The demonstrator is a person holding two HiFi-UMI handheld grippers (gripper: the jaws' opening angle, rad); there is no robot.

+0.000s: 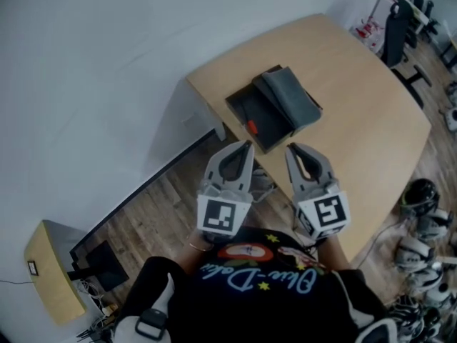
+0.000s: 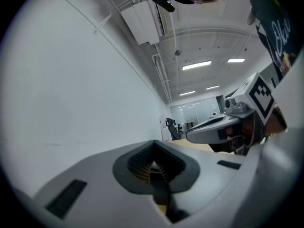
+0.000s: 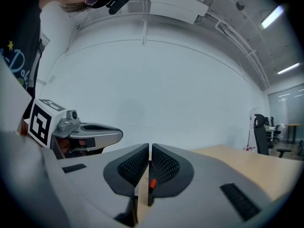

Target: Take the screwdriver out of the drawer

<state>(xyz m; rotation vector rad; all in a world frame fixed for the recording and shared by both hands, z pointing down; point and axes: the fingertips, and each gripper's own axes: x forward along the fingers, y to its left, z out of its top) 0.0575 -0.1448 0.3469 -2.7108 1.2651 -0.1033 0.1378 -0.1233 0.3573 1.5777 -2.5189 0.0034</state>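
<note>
While both tongs hang above the near edge of the tabletop (image 1: 364, 131), the screwdriver (image 1: 250, 126) lies in the open drawer (image 1: 270, 136), only its orange-red handle showing clearly against the dark inside. The drawer stands out toward the near left from a grey case (image 1: 289, 95) close to the tabletop's left edge. The screwdriver rests at the drawer's near-left side, apart from both tools.

The left gripper (image 1: 247, 147) points toward the drawer's near end without touching it. Its own view shows the ribbed dark pads meeting at the tips, with a rounded hollow behind them and nothing between them, so these tongs are closed and empty. The right gripper (image 1: 290, 149) sits just to the right of it, side by side and aimed the same way. Its own view shows the pads drawn to a thin upright slit, also with nothing gripped. A small orange spot shows through that slit, farther off on the tabletop.

The person's black printed shirt (image 1: 264, 284) fills the near part of the head view. Wood-plank floor (image 1: 153, 213) lies to the left of the tabletop, with a small pale cabinet (image 1: 50, 274) at the near left. A black office chair (image 1: 395, 27) stands at the far right.
</note>
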